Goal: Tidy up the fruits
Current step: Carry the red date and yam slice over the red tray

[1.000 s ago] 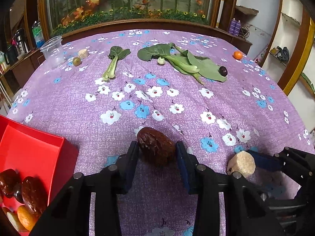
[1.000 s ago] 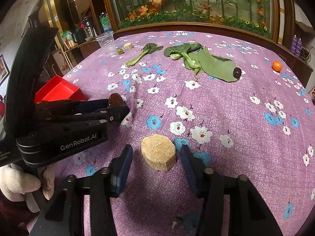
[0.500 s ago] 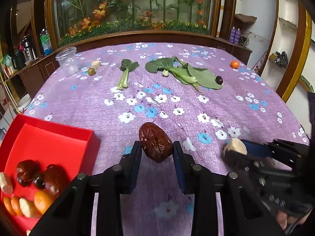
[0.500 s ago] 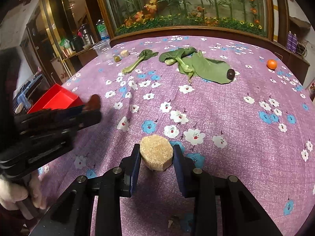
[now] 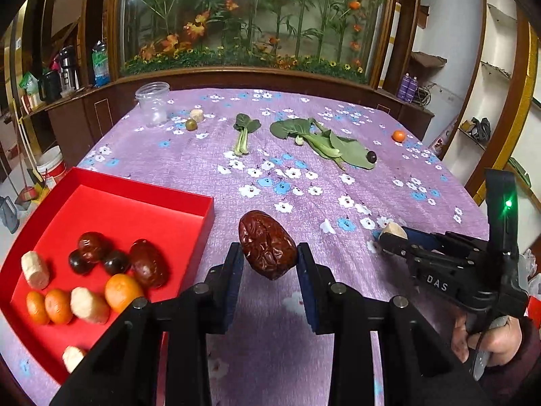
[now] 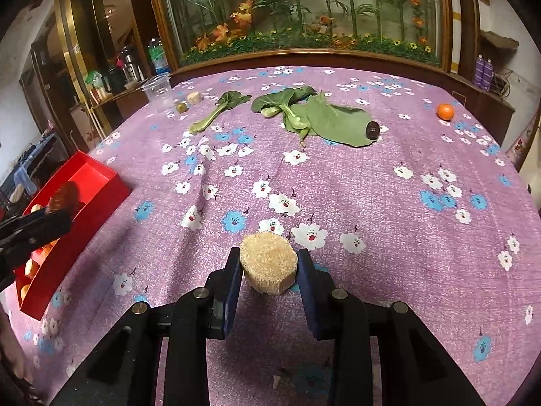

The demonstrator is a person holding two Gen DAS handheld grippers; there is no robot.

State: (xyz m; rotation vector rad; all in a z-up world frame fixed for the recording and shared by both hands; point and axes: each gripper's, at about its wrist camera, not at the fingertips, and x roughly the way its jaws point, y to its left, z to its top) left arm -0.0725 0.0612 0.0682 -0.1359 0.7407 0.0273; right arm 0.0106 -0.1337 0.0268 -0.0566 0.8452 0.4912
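The letters "DAS" are showing in pale print on the black side of the right gripper (image 5: 389, 242), well to the right of the left gripper's fingers (image 5: 233, 270). No other words are showing clearly enough to read. The label on the bottle (image 5: 100, 64) far behind those fingers, off to the left past the counter, is looking too small and blurry to make out.

left gripper (image 5: 268, 264): black, blue pads, silver screws | right gripper (image 5: 389, 237): "DAS" marking, green light | sleeve (image 5: 527, 345): possibly maroon
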